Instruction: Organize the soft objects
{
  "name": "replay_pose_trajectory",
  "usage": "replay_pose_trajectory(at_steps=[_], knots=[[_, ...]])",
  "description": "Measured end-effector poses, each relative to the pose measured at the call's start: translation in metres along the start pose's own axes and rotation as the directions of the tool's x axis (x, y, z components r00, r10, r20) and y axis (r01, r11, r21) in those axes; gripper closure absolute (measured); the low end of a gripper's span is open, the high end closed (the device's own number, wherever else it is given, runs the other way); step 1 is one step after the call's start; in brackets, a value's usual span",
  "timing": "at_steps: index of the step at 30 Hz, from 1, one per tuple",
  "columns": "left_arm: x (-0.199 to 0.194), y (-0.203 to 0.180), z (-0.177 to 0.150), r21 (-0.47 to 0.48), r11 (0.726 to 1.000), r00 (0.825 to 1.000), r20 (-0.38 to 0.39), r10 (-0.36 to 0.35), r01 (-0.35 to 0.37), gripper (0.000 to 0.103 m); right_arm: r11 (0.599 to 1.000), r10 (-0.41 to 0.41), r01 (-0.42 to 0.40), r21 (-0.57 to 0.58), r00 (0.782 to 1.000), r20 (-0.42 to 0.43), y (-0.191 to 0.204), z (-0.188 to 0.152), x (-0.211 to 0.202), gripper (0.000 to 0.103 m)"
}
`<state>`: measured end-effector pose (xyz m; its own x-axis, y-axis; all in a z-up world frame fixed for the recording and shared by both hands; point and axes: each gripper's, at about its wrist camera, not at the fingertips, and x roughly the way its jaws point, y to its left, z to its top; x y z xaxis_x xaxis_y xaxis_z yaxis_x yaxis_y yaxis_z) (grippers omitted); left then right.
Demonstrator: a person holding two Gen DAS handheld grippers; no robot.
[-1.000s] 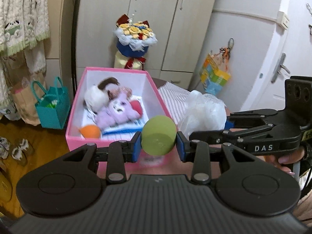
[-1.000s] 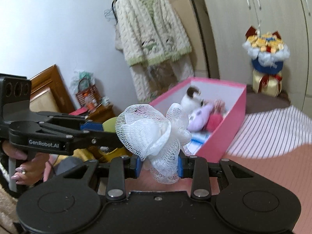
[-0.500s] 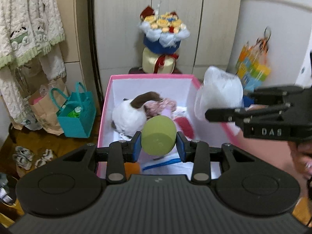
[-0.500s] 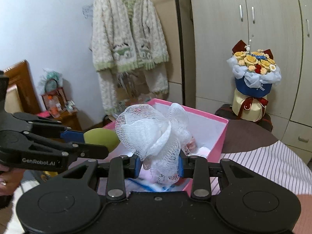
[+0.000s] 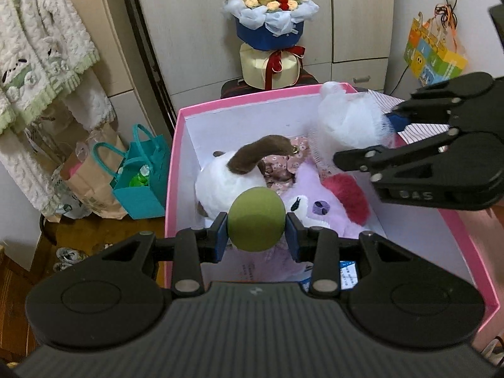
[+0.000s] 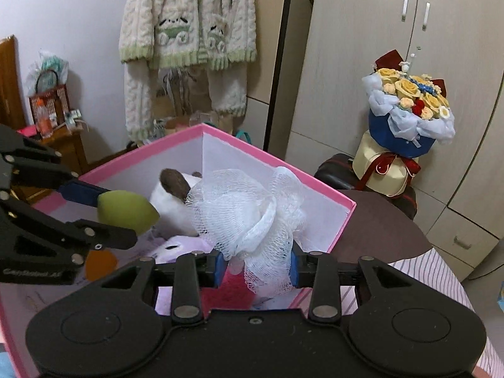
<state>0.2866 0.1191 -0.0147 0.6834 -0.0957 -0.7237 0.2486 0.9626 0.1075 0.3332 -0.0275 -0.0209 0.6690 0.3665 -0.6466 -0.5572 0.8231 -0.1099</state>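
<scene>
l gripper (image 5: 256,232) clamps green sponge (image 5: 256,220) over pink box (image 5: 171,170); r gripper (image 6: 255,266) jaws opening round white mesh pouf (image 6: 249,211); orange toy (image 6: 101,264) shows only in r view.

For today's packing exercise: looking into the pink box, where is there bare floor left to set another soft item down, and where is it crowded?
Bare white floor shows in the pink box along its right wall, nearer than the red pompom. The far-left half is crowded: white plush, purple plush, floral cloth.
</scene>
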Motion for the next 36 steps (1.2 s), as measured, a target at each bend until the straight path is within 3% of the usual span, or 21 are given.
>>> replay_pose_trajectory(at_steps=[6,8,12,18,22,27,36], knots=[[0.004,-0.005,0.002,0.025,0.999,0.999,0.000,0.039,-0.039,0.063,0.998,-0.048,0.048,-0.035,0.999,-0.005,0.003,0.001,0.013,0.054],[0.002,-0.005,0.000,0.025,0.998,0.999,0.008,0.050,-0.051,0.057,0.997,-0.067,0.067,-0.050,0.998,0.003,0.005,0.000,0.013,0.047],[-0.007,-0.001,-0.003,-0.006,0.999,0.999,0.029,0.039,-0.038,0.047,0.999,-0.022,0.023,-0.028,0.998,0.052,0.002,-0.004,0.001,0.032],[-0.033,0.004,-0.015,-0.076,0.997,0.996,0.084,-0.005,0.011,0.041,1.000,-0.003,0.003,-0.003,0.986,0.166,0.002,-0.019,-0.037,0.032],[-0.050,0.001,-0.024,-0.090,0.995,0.993,0.110,-0.032,0.042,0.040,0.996,0.049,-0.063,0.060,0.977,0.207,-0.002,-0.035,-0.070,0.032],[-0.073,-0.011,-0.034,-0.097,0.992,0.988,0.136,-0.067,0.081,0.038,0.990,0.074,-0.097,0.101,0.974,0.215,0.001,-0.050,-0.097,0.032],[-0.116,-0.030,-0.052,-0.084,0.991,0.977,0.192,-0.090,0.108,0.033,0.987,0.041,-0.076,0.139,0.970,0.238,0.005,-0.070,-0.147,0.031]])
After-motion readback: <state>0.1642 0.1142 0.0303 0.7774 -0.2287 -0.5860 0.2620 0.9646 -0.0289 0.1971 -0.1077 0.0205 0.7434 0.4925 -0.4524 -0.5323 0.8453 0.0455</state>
